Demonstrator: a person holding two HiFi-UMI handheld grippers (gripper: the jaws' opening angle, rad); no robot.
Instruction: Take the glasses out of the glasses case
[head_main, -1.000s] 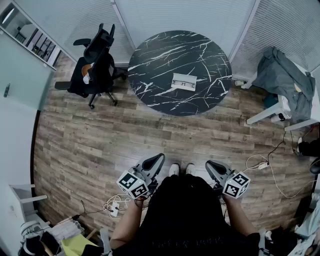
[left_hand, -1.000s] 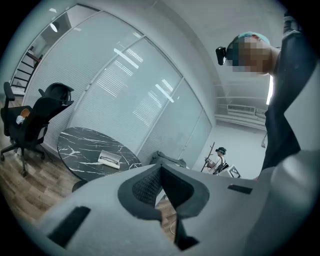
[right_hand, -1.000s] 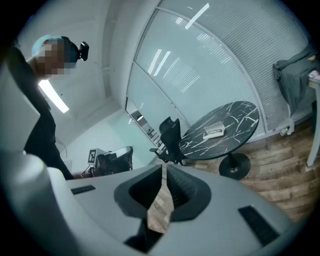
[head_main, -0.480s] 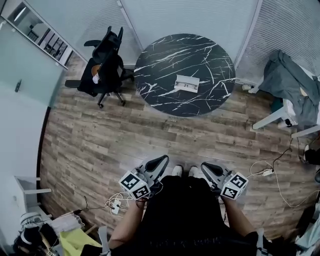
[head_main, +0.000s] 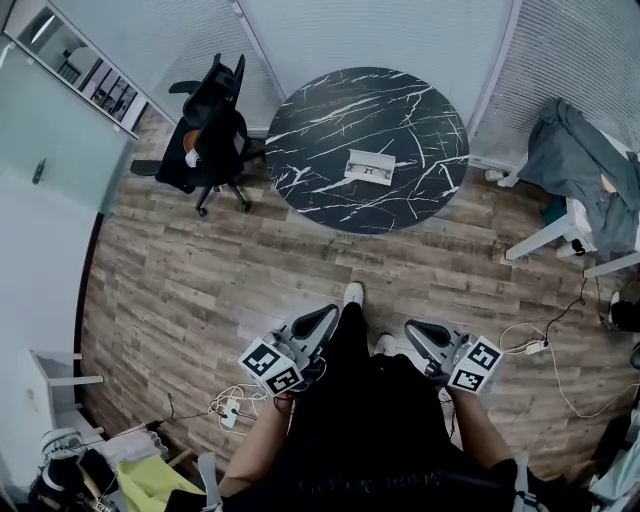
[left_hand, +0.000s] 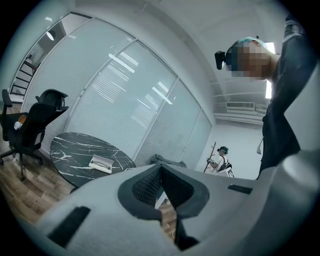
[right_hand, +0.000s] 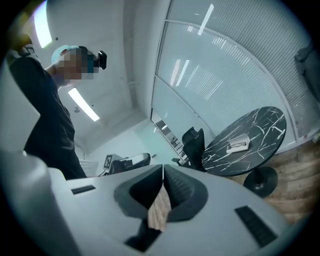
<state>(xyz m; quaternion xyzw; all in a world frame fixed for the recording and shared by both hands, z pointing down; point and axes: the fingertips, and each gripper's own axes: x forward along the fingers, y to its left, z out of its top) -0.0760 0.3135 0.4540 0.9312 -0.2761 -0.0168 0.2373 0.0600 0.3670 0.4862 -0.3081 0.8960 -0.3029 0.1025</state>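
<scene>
The glasses case (head_main: 369, 167) lies open, pale and rectangular, on the round black marble table (head_main: 330, 115) far ahead of me. It also shows small on that table as the case (left_hand: 100, 163) in the left gripper view and the case (right_hand: 238, 144) in the right gripper view. Whether glasses lie inside is too small to tell. My left gripper (head_main: 326, 317) and right gripper (head_main: 414, 331) are held close to my body, far from the table. The left gripper (left_hand: 161, 168) has its jaw tips together with nothing between them, and so does the right gripper (right_hand: 163, 168).
A black office chair (head_main: 210, 130) stands left of the table. A white table draped with grey cloth (head_main: 580, 165) is at the right. Cables (head_main: 530, 335) and a power strip (head_main: 228, 412) lie on the wooden floor near my feet. Another person (left_hand: 220, 159) stands far off.
One of my feet has stepped forward between the grippers. The view shifted right over the past second. Both grippers stayed shut at my sides.
</scene>
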